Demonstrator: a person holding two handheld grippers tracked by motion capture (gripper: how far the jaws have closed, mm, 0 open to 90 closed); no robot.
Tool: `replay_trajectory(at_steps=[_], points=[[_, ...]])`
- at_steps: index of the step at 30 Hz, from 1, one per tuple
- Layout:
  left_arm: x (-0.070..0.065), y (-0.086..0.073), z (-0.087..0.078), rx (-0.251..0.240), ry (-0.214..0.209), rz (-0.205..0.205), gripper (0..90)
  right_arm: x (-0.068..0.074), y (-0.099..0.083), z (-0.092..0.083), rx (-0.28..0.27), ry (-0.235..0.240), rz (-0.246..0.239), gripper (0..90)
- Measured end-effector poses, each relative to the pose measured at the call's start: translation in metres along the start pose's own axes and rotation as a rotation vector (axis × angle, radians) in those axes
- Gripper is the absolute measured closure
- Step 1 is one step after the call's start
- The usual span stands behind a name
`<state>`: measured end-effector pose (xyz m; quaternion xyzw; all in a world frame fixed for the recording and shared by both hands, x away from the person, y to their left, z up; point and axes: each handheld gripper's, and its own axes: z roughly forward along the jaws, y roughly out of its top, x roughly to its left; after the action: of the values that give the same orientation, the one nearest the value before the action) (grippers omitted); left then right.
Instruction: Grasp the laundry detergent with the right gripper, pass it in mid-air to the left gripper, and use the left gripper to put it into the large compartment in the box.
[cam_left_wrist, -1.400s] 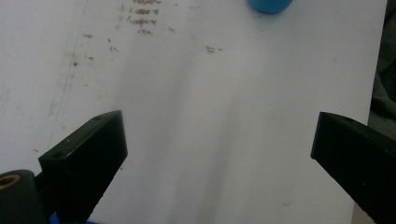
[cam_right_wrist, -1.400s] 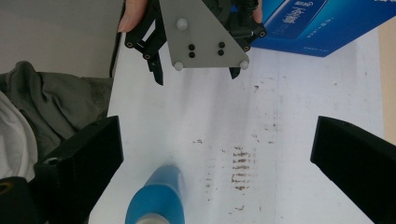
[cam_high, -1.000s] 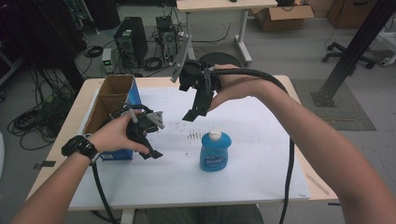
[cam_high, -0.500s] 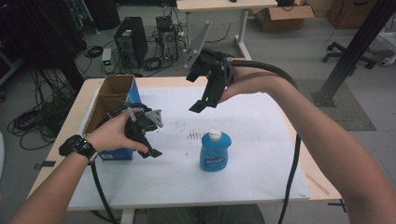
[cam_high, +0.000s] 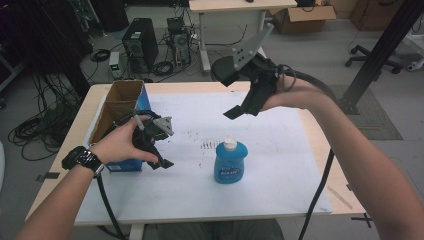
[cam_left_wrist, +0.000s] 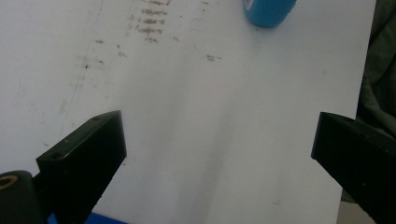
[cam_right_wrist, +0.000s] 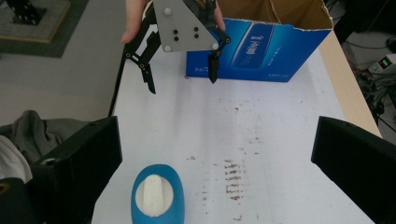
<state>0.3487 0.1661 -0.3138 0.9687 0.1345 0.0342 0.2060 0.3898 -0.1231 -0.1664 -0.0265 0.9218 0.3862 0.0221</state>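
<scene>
Hovering above blue bottle (cam_high: 230, 161), R gripper (cam_high: 241, 110) jaws wide, L gripper (cam_high: 161, 157) wide, beside box (cam_high: 118, 120).

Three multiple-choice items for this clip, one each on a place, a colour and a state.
1. Where does the cardboard box stand?
A. at the table's left edge
B. at its right edge
C. on the floor

2. What colour is the bottle body?
A. red
B. blue
C. green

3. How do the right gripper jaws stand?
A. shut on the bottle
B. shut on nothing
C. open, holding nothing

Answers: 1 A, it stands beside the left gripper; 2 B, blue under a white cap; 3 C, a wide gap shows between them above the table.
</scene>
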Motion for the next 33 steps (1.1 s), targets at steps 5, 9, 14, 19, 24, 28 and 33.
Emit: replay_trajectory(at_steps=[5, 9, 14, 19, 24, 28, 33], points=[[-0.002, 0.0, 0.002, -0.003, 0.003, 0.0, 3.8, 0.006, -0.023, -0.006, -0.056, -0.001, 0.012, 1.6], [-0.003, -0.001, 0.002, -0.006, 0.005, -0.005, 3.8, 0.01, -0.04, -0.007, -0.093, 0.01, 0.022, 1.6], [-0.003, -0.002, -0.001, -0.017, 0.015, -0.009, 3.7, 0.015, -0.066, -0.005, -0.119, 0.009, 0.036, 1.2], [-0.002, -0.003, -0.002, -0.016, 0.017, -0.013, 3.7, 0.017, -0.082, 0.0, -0.141, 0.015, 0.055, 1.1], [-0.003, -0.004, -0.001, -0.016, 0.016, -0.013, 3.7, 0.021, -0.105, 0.009, -0.173, 0.034, 0.086, 1.0], [-0.003, -0.004, -0.001, -0.004, 0.016, -0.004, 3.7, 0.024, -0.125, 0.019, -0.183, 0.048, 0.119, 1.0], [-0.003, -0.002, -0.001, -0.019, 0.019, -0.005, 3.7, 0.028, -0.142, 0.028, -0.201, 0.067, 0.145, 1.0]])
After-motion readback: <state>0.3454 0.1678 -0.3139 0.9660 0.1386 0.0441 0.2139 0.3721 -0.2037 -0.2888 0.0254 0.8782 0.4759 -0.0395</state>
